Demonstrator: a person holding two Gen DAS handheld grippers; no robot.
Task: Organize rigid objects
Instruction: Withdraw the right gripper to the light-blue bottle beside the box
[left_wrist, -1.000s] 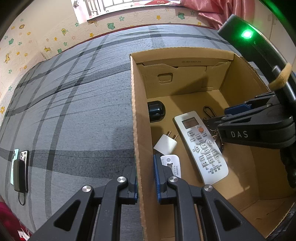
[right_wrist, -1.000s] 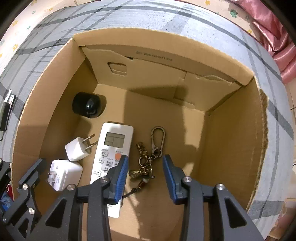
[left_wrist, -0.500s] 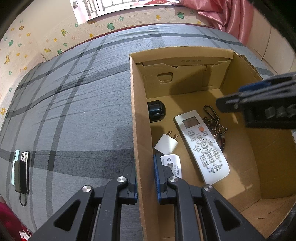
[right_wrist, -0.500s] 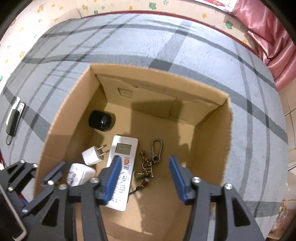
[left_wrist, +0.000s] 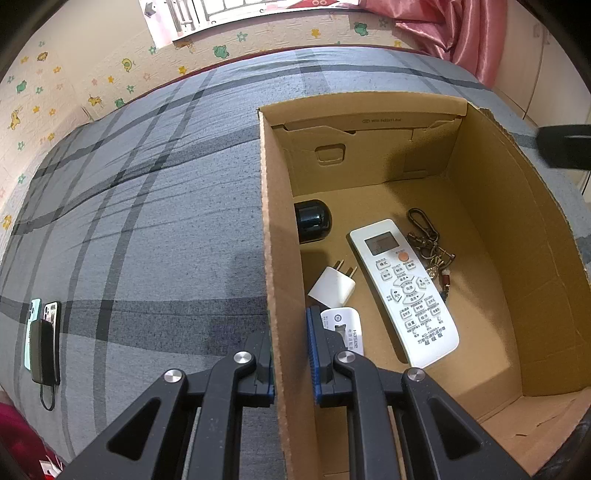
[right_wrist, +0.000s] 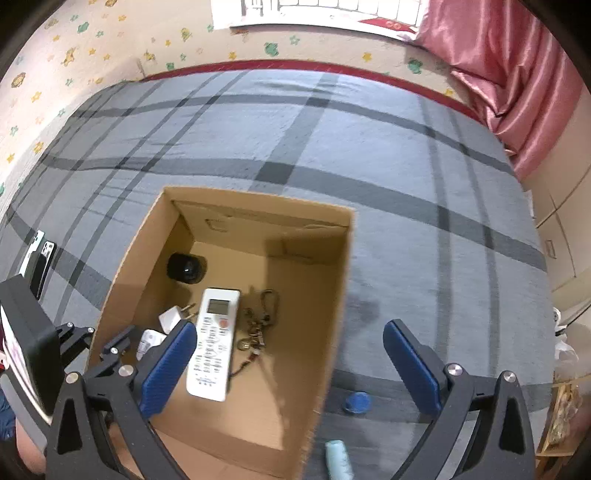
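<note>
An open cardboard box (left_wrist: 491, 173) (right_wrist: 334, 295) sits on a grey plaid bed. Inside lie a white remote (left_wrist: 404, 291) (right_wrist: 214, 339), a keychain (left_wrist: 430, 243) (right_wrist: 258, 325), a black round object (left_wrist: 312, 221) (right_wrist: 186, 267), a white plug (left_wrist: 332, 286) (right_wrist: 171, 317) and a white adapter (left_wrist: 343, 330). My left gripper (left_wrist: 290, 354) is shut on the box's left wall (left_wrist: 277, 258). My right gripper (right_wrist: 288, 365) is wide open and empty, raised above the box's right side.
Phones and a black power bank (left_wrist: 42, 343) (right_wrist: 38, 258) lie on the bed to the left of the box. A blue cap (right_wrist: 355, 402) and a pale teal tube (right_wrist: 338, 461) lie on the bed right of the box. A pink curtain (right_wrist: 517, 74) hangs at the far right.
My right gripper has let go of the keychain, risen out of the box and opened wide. The keychain now lies beside the remote. The left gripper has not moved.
</note>
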